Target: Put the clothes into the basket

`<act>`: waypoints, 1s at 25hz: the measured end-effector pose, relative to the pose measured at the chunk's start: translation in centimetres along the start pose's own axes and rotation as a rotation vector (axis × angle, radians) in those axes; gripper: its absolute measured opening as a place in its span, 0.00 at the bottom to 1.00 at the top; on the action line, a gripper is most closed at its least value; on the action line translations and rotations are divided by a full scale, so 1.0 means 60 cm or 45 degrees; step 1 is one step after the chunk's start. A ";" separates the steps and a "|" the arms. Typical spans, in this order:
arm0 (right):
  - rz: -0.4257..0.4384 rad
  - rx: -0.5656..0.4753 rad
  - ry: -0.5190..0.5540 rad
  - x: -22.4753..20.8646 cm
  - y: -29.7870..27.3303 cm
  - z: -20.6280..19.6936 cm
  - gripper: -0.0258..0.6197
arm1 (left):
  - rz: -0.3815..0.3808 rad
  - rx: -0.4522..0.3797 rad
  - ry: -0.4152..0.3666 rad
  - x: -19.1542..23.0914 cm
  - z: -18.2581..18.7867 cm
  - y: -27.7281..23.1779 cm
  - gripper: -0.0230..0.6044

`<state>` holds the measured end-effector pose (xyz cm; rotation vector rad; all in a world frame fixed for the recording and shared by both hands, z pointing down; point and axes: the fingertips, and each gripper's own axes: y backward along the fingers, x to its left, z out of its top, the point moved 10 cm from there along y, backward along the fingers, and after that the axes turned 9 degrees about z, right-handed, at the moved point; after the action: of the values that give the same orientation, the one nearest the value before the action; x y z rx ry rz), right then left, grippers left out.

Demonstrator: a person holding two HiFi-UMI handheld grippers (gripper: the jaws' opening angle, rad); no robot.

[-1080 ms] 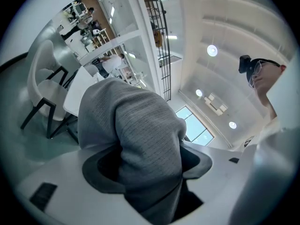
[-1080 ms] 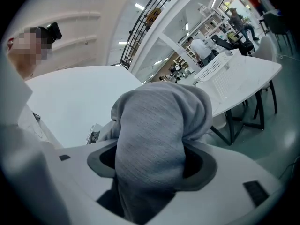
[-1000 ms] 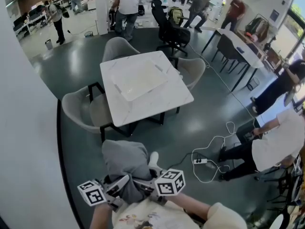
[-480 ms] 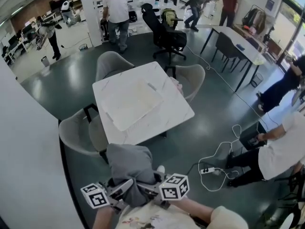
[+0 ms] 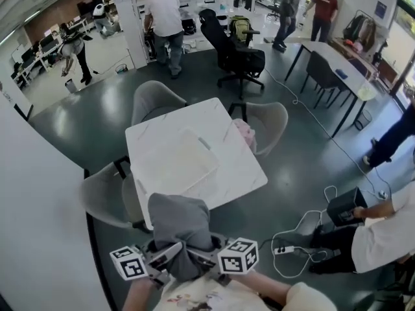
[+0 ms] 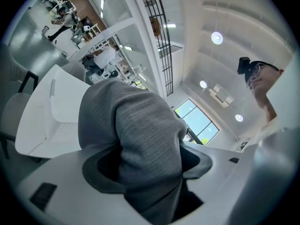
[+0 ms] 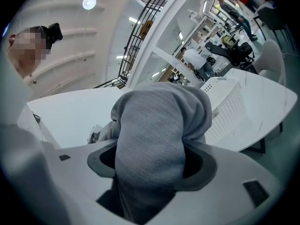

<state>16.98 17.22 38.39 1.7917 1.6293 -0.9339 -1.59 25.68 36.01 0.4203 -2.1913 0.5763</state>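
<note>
A grey knitted garment (image 5: 179, 224) hangs bunched between both grippers, close to my chest at the bottom of the head view. My left gripper (image 5: 170, 256) is shut on the grey garment (image 6: 140, 139), whose cloth fills its jaws. My right gripper (image 5: 198, 259) is shut on the same grey garment (image 7: 154, 139). A white perforated basket (image 5: 174, 162) lies on the white marble table (image 5: 227, 118) just beyond the garment; the white basket (image 7: 229, 104) also shows in the right gripper view. A pink cloth (image 5: 245, 133) lies on the chair at the table's right edge.
Grey chairs stand round the table: one (image 5: 155, 101) behind, one (image 5: 271, 118) at the right, one (image 5: 107, 196) at the left. A power strip and cables (image 5: 285, 249) lie on the floor at right, by a seated person (image 5: 379, 235). Several people stand farther back.
The table and basket have come nearer in the head view as I walk toward them. Both grippers keep their hold on the grey garment, carried in front of me.
</note>
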 end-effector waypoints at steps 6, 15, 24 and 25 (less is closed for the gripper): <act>0.024 -0.020 -0.011 -0.047 0.015 0.043 0.50 | 0.019 -0.010 0.005 0.000 0.026 -0.060 0.55; 0.027 -0.091 -0.049 -0.067 0.016 0.063 0.50 | 0.029 0.066 -0.014 0.003 0.061 -0.092 0.55; -0.003 -0.177 -0.075 -0.091 -0.033 0.122 0.50 | 0.006 0.160 -0.057 0.030 0.157 -0.122 0.55; -0.008 -0.195 -0.075 -0.094 -0.040 0.130 0.50 | 0.001 0.172 -0.069 0.033 0.171 -0.127 0.55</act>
<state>13.38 7.97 38.18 1.6424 1.6247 -0.8331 -5.65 13.61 33.74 0.5118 -2.2112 0.7238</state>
